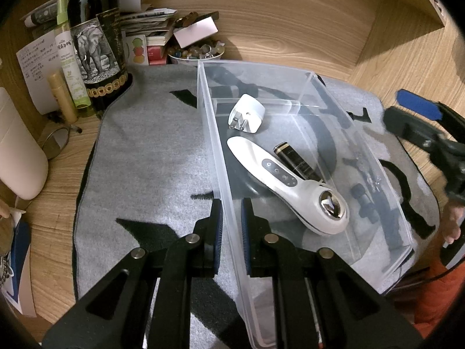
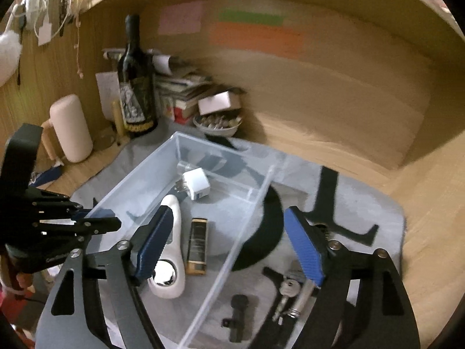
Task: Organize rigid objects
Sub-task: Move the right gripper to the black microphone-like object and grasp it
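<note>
3 items lie inside the clear plastic bin (image 1: 290,93): a white plug adapter (image 1: 247,113) toward its far end, a white handheld device (image 1: 290,180) with a chrome head lying lengthwise, and a black-and-gold lighter (image 1: 296,160) touching the device's side. The bin sits on a grey mat (image 1: 145,160) with black markings, spread over the wooden desk (image 1: 290,14).

The left gripper (image 1: 231,226) straddles the bin's left wall, 1 finger outside and 1 inside, the pads close on either side of the plastic; whether they actually press it I cannot tell.

The right gripper (image 2: 229,244) is spread wide and hangs above the bin's right wall, with its left finger (image 2: 154,241) over the white device and its right finger (image 2: 305,247) over the mat outside the bin. Below that right finger, on the mat just beside the bin, lie a bunch of keys (image 2: 287,290) and a small black part (image 2: 237,317).

At the desk's far left corner stand a dark wine bottle (image 1: 96,35) with an elephant label, a green spray bottle (image 1: 68,55), a stack of papers and booklets (image 1: 148,20) and a bowl of beads (image 1: 197,51), all well apart from the bin's contents.
</note>
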